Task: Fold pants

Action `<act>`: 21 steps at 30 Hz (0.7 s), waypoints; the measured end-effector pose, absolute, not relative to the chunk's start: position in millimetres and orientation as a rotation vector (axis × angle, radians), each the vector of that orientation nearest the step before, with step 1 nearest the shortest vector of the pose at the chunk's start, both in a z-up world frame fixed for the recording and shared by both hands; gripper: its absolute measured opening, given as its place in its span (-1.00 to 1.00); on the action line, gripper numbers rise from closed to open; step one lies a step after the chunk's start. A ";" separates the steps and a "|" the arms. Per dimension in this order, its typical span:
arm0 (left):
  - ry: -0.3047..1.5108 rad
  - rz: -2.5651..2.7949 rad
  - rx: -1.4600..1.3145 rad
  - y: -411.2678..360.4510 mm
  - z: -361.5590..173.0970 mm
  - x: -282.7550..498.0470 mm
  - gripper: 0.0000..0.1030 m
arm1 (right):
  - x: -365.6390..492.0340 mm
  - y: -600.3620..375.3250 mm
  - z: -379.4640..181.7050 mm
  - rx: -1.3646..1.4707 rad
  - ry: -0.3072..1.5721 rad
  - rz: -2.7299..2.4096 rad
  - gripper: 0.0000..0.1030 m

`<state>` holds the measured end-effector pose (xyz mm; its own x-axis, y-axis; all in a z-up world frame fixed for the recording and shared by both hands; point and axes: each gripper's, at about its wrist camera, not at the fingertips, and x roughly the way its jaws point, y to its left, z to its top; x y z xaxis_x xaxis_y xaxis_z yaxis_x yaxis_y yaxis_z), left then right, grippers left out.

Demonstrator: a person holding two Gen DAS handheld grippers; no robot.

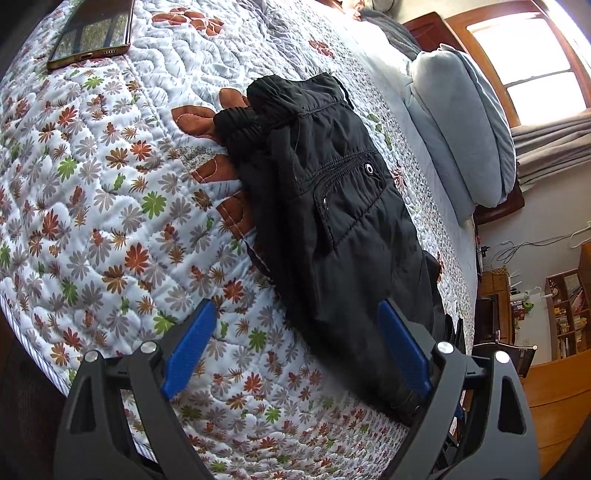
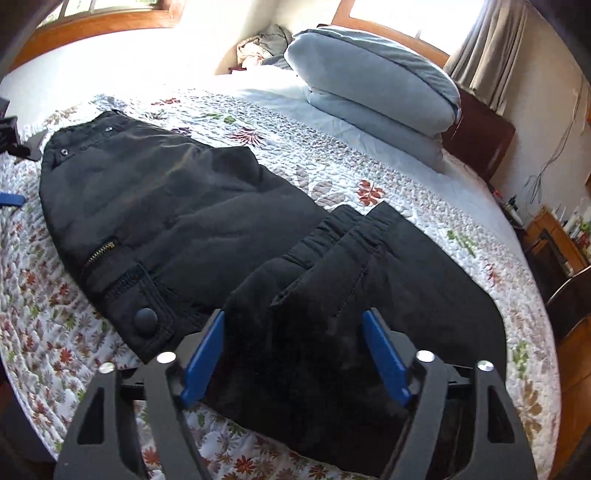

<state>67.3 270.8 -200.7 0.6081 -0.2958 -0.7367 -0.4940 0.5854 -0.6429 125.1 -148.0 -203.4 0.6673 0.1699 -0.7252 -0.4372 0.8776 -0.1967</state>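
Left wrist view, folded black pants (image 1: 332, 206) on floral quilt (image 1: 110, 184), both grippers' fingers (image 1: 188, 350) spread apart, empty.

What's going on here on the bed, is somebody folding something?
A person with a gripper in each hand is folding black pants on a flowered quilt. The pants lie flat, already doubled over, cuffs resting on the upper part. Both the left gripper and the right gripper are open just above the fabric, holding nothing. A phone lies on the quilt, and pillows are stacked at the head.
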 end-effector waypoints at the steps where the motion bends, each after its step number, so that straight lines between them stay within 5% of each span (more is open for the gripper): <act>1: 0.948 0.139 -0.977 271.0 -200.8 67.3 0.72 | 125.2 -150.5 -201.2 -0.351 0.773 0.360 -0.20; 4: 0.951 0.139 -0.972 269.8 -201.7 68.7 0.73 | 121.8 -156.6 -194.2 -0.311 0.770 0.373 -0.60; 21: 0.951 0.150 -0.974 258.6 -200.8 68.0 0.74 | 99.7 -158.9 -196.9 -0.260 0.800 0.444 -0.58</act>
